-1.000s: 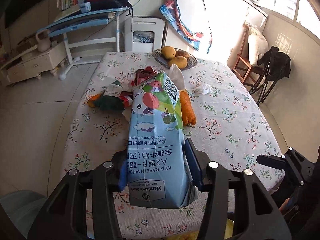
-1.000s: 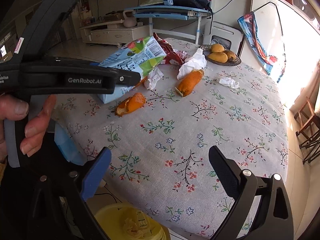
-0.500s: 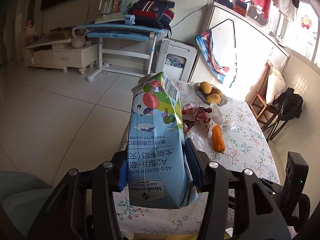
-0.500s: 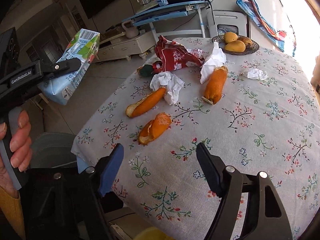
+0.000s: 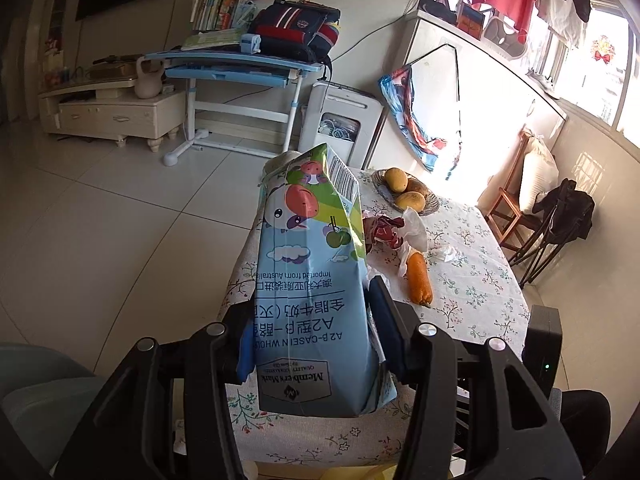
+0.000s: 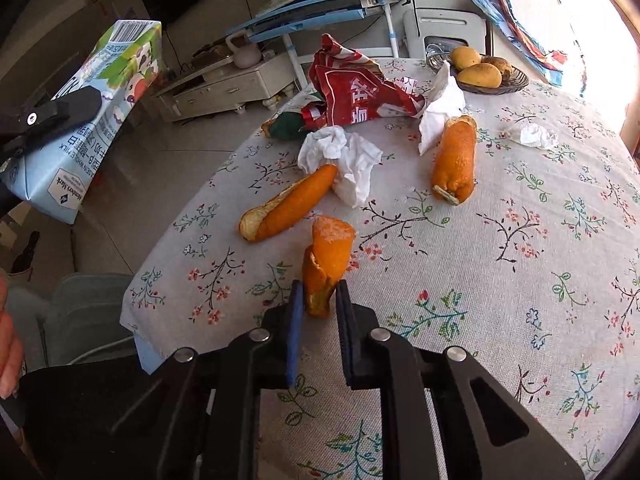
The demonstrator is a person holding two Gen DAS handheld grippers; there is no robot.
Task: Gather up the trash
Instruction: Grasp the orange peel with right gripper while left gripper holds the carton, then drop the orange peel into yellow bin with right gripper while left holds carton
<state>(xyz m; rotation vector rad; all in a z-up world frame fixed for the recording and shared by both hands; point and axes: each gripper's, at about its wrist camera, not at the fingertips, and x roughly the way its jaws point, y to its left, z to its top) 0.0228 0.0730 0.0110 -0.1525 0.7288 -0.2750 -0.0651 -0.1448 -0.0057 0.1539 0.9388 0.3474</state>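
Note:
My left gripper is shut on a blue milk carton and holds it in the air off the table's left edge; the carton also shows in the right wrist view. My right gripper is shut on a curled orange peel that rests on the flowered tablecloth. Two more orange peels, crumpled white tissues, a red snack wrapper and a green wrapper lie further back on the table.
A bowl of mangoes stands at the table's far end, with a small tissue near it. A yellow bin rim shows below the table's near edge. A grey-green bin stands on the floor to the left.
My right gripper has moved forward and closed on the nearest orange peel. My left gripper has kept the carton lifted off the table's left side, barely moving in the last half second.

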